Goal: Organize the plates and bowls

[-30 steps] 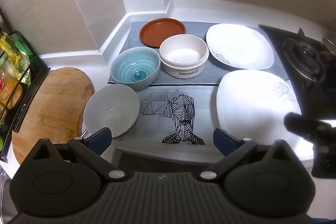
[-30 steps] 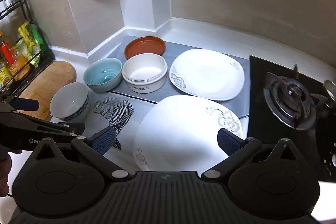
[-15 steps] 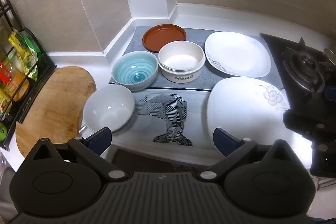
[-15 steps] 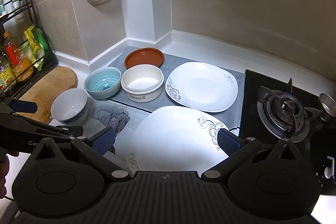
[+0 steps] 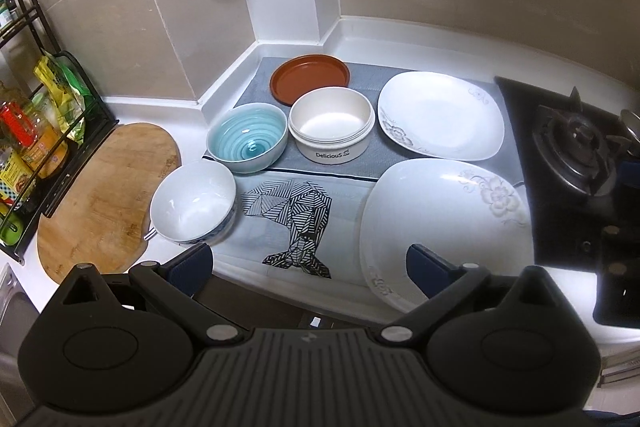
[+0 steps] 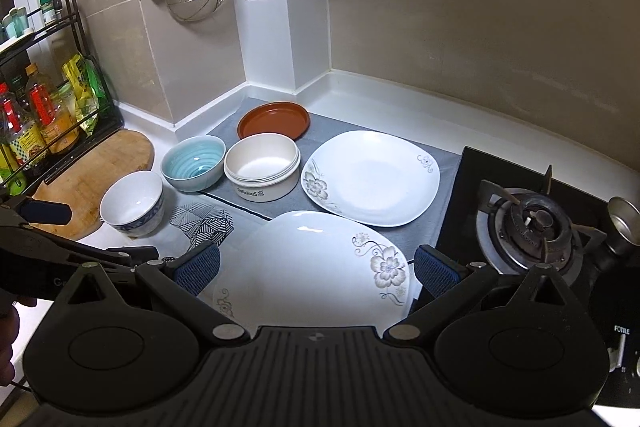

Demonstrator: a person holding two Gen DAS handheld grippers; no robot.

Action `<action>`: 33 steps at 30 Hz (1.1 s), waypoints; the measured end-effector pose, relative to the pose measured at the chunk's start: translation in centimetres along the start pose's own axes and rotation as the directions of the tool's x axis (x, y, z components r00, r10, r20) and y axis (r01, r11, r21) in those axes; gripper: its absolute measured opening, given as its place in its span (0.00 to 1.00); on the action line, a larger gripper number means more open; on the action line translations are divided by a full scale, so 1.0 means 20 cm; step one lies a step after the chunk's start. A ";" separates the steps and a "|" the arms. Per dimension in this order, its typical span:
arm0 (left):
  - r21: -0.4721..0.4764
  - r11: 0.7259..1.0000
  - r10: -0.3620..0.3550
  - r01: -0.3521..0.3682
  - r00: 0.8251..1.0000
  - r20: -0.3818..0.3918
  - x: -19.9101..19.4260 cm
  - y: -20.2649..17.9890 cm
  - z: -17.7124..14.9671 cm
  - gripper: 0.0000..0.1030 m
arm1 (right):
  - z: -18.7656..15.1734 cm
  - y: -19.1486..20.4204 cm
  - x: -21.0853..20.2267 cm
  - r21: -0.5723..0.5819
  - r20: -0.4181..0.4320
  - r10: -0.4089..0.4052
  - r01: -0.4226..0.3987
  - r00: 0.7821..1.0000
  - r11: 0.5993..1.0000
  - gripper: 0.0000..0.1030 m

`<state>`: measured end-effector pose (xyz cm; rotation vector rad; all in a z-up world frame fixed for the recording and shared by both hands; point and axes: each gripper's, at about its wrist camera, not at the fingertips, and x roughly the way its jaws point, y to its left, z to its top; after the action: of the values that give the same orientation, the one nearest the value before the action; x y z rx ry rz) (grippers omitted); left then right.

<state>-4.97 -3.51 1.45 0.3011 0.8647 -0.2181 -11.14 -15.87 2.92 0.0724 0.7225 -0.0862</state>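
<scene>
The near white plate is seen just ahead of the empty, spread right hand-held gripper; the left hand-held gripper, likewise spread, is offset leftward

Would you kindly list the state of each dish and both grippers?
Left gripper: open, empty.
Right gripper: open, empty.
Blue bowl: upright, empty.
White bowl: upright, empty.
Cream container: lidless, empty.
Brown plate: empty.
Two white floral plates: unstacked.
</scene>
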 end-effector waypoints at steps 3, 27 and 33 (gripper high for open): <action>-0.001 1.000 0.003 -0.003 1.000 0.005 -0.01 -0.01 0.00 1.00 | 0.00 -0.01 -0.01 -0.003 0.006 0.002 -0.002 1.000 1.000 1.00; 0.009 1.000 -0.002 0.002 1.000 0.012 -0.02 0.02 0.00 1.00 | 0.00 -0.02 -0.01 -0.002 0.015 -0.004 0.004 1.000 1.000 1.00; 0.009 1.000 -0.001 0.001 1.000 0.011 -0.02 0.02 0.00 1.00 | 0.00 -0.02 -0.02 0.000 0.017 -0.004 0.004 1.000 1.000 1.00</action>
<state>-5.14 -3.17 1.74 0.3076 0.8531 -0.2241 -11.40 -16.23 3.13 0.0703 0.7060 -0.0911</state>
